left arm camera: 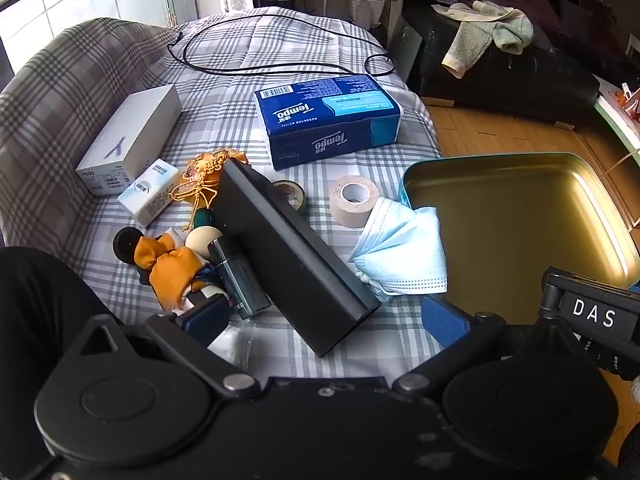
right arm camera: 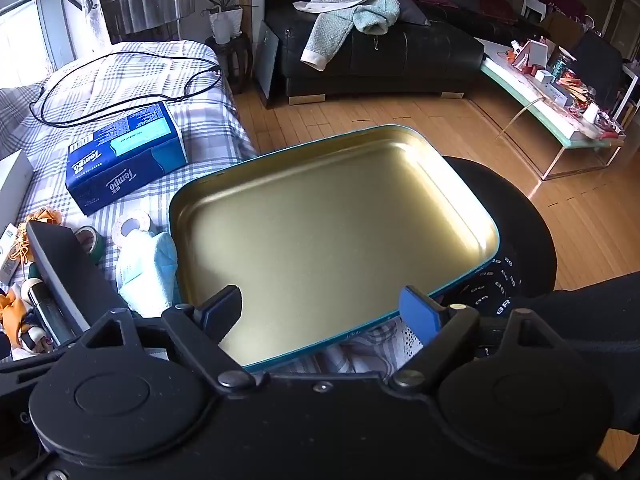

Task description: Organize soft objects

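Observation:
A light blue face mask (left arm camera: 404, 252) lies crumpled on the checked bed cover, against the left rim of an empty gold tin tray (left arm camera: 520, 220). It also shows in the right wrist view (right arm camera: 148, 272) beside the tray (right arm camera: 332, 236). A blue Tempo tissue pack (left arm camera: 328, 120) lies farther back. An orange cloth doll (left arm camera: 172, 268) and an orange tasselled pouch (left arm camera: 208, 176) lie at the left. My left gripper (left arm camera: 324, 320) is open over a black flat box (left arm camera: 288, 256). My right gripper (right arm camera: 320, 312) is open, empty, above the tray's near edge.
Two tape rolls (left arm camera: 352, 198), a white box (left arm camera: 128, 140), a small tissue packet (left arm camera: 148, 192), a dark cylinder (left arm camera: 240, 276) and a black cable (left arm camera: 280, 64) are on the bed. A black round hat (right arm camera: 520, 232) sits under the tray. Wooden floor and a black sofa (right arm camera: 380, 56) lie to the right.

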`<state>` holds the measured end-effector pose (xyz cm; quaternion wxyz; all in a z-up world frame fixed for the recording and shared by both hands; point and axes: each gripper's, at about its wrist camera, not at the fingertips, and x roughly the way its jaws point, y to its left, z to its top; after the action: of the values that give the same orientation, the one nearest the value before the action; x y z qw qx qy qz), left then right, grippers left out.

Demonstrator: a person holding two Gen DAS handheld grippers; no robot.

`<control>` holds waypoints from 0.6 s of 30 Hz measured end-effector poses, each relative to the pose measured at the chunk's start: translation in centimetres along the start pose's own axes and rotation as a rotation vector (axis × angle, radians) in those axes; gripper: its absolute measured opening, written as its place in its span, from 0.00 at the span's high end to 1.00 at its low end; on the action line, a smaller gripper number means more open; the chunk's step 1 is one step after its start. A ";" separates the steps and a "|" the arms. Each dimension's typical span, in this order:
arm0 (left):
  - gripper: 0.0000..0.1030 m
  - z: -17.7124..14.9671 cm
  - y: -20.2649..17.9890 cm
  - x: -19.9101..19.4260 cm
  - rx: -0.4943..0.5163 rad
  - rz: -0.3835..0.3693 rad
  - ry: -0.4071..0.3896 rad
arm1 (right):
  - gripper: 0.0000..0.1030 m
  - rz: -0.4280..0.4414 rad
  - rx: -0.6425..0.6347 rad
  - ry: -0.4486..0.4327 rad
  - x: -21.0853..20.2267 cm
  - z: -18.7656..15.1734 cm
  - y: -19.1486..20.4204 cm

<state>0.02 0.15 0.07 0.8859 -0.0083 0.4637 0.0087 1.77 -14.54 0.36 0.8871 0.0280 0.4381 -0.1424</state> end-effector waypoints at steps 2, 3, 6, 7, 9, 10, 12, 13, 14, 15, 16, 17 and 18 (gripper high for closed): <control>0.00 0.0 0.0 0.0 -0.001 -0.001 0.000 | 0.20 0.001 0.000 0.000 -0.1 -0.1 -0.2; 0.00 0.0 0.0 -0.1 -0.001 0.000 0.000 | 0.20 0.002 0.000 0.000 -0.1 -0.1 -0.2; 0.00 -0.1 0.0 0.0 -0.002 -0.001 0.002 | 0.20 0.001 -0.002 0.000 -0.1 -0.1 -0.1; 0.00 -0.1 0.0 0.0 -0.003 -0.001 0.002 | 0.20 0.000 -0.003 -0.001 -0.1 -0.1 -0.1; 0.00 -0.1 -0.1 0.0 -0.003 0.000 0.002 | 0.20 0.001 -0.003 -0.001 -0.1 -0.2 -0.1; 0.00 -0.1 -0.1 0.0 -0.003 0.000 0.002 | 0.20 0.001 -0.002 -0.002 -0.1 -0.2 -0.1; 0.00 -0.1 -0.1 0.0 -0.004 0.000 0.002 | 0.20 0.002 -0.001 -0.002 -0.1 -0.2 0.0; 0.00 -0.1 -0.1 0.0 -0.005 0.001 0.003 | 0.20 0.003 -0.002 -0.002 -0.1 -0.2 -0.1; 0.00 -0.1 0.0 0.1 -0.006 0.000 0.005 | 0.20 0.003 -0.003 -0.002 -0.1 -0.2 0.0; 0.00 -0.1 0.0 0.1 -0.007 0.000 0.005 | 0.20 0.002 -0.004 -0.002 -0.1 -0.2 0.0; 0.00 -0.1 0.0 0.1 -0.008 0.000 0.006 | 0.20 0.002 -0.006 -0.002 -0.1 -0.2 0.0; 0.00 -0.1 -0.1 0.1 -0.008 0.001 0.005 | 0.20 0.002 -0.007 -0.002 -0.2 -0.1 0.0; 0.00 -0.1 -0.1 0.1 -0.008 0.001 0.004 | 0.20 0.003 -0.007 -0.002 -0.2 -0.1 -0.1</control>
<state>0.00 0.09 -0.04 0.8849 -0.0116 0.4656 0.0110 1.52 -14.52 0.45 0.8878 0.0253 0.4377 -0.1396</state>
